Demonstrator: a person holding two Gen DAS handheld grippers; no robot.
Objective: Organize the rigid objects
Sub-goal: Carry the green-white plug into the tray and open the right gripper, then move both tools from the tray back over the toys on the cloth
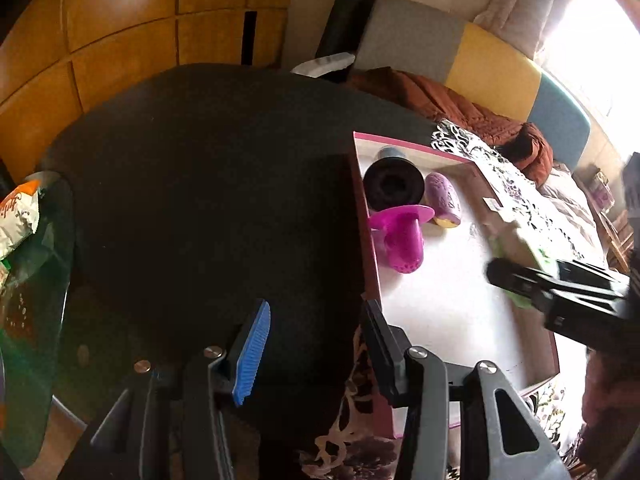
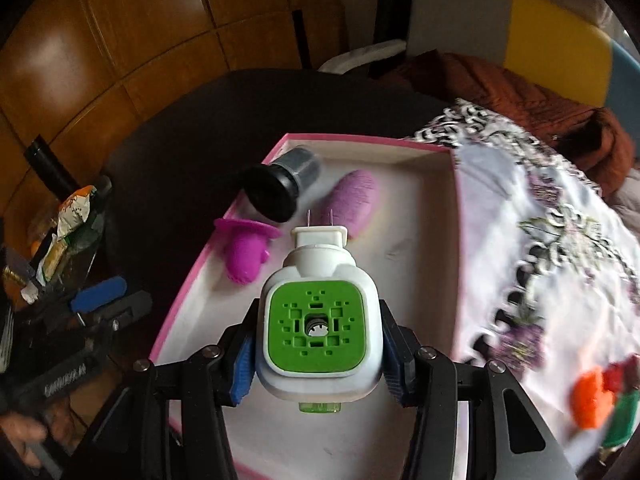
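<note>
My right gripper point(image 2: 318, 356) is shut on a white and green plug-in device point(image 2: 318, 320), held over the pink-rimmed white tray point(image 2: 424, 280). In the tray lie a black funnel-shaped cup point(image 2: 280, 188), a magenta strainer-like piece point(image 2: 246, 252) and a purple toy eggplant point(image 2: 354, 200). My left gripper point(image 1: 316, 352) is open and empty above the dark round table point(image 1: 208, 184), just left of the tray point(image 1: 440, 300). The right gripper point(image 1: 560, 292) shows there with the device point(image 1: 520, 248). The cup point(image 1: 394, 186), magenta piece point(image 1: 400, 236) and eggplant point(image 1: 442, 200) show too.
A patterned white cloth point(image 2: 540, 248) lies right of the tray, with orange and red toys point(image 2: 600, 396) on it. A glass shelf with snack packets point(image 1: 20, 216) stands at the left. A sofa with a brown blanket point(image 1: 460, 104) is behind.
</note>
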